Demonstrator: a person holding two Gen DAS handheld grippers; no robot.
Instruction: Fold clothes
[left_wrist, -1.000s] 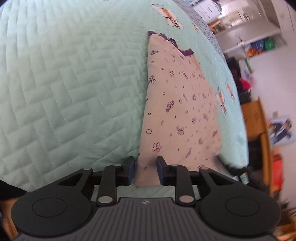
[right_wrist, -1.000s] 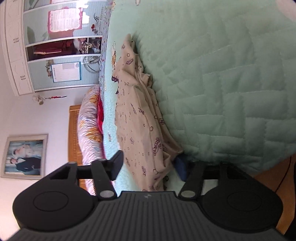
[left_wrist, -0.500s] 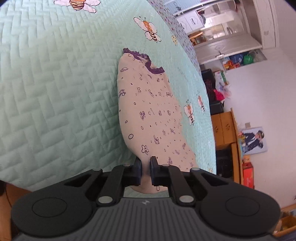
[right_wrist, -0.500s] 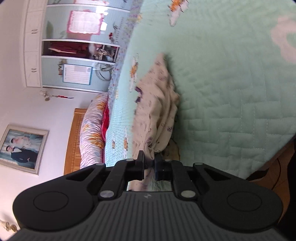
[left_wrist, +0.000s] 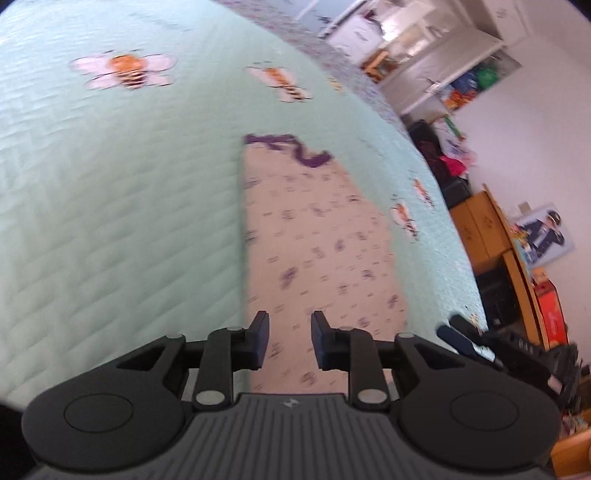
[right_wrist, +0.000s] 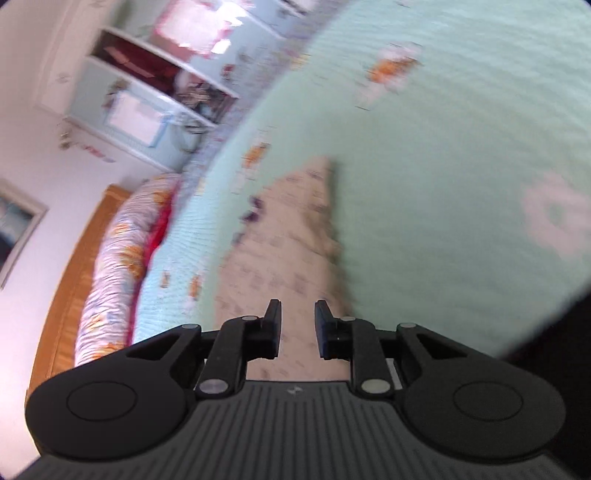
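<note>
A beige garment (left_wrist: 317, 240) with small purple prints and a purple trim at its far end lies as a long strip on the mint green quilted bed (left_wrist: 129, 203). My left gripper (left_wrist: 288, 321) hovers over its near end. Its jaws are opening, and the cloth shows through the gap, not pinched. The right gripper's tip (left_wrist: 454, 332) pokes in at that view's right edge. In the right wrist view, the right gripper (right_wrist: 297, 308) is also opening above the near end of the blurred garment (right_wrist: 288, 236); nothing is pressed between its pads.
The quilt (right_wrist: 443, 166) carries bee pictures. A rolled floral duvet (right_wrist: 118, 258) and wooden headboard (right_wrist: 74, 266) lie at the left, with a wardrobe (right_wrist: 147, 92) behind. A wooden cabinet (left_wrist: 491, 229) and clutter stand beyond the bed's right side.
Both grippers shut on the garment's near edge half a second ago and now stand apart. Both have risen and rolled, and the garment looks straighter and flatter.
</note>
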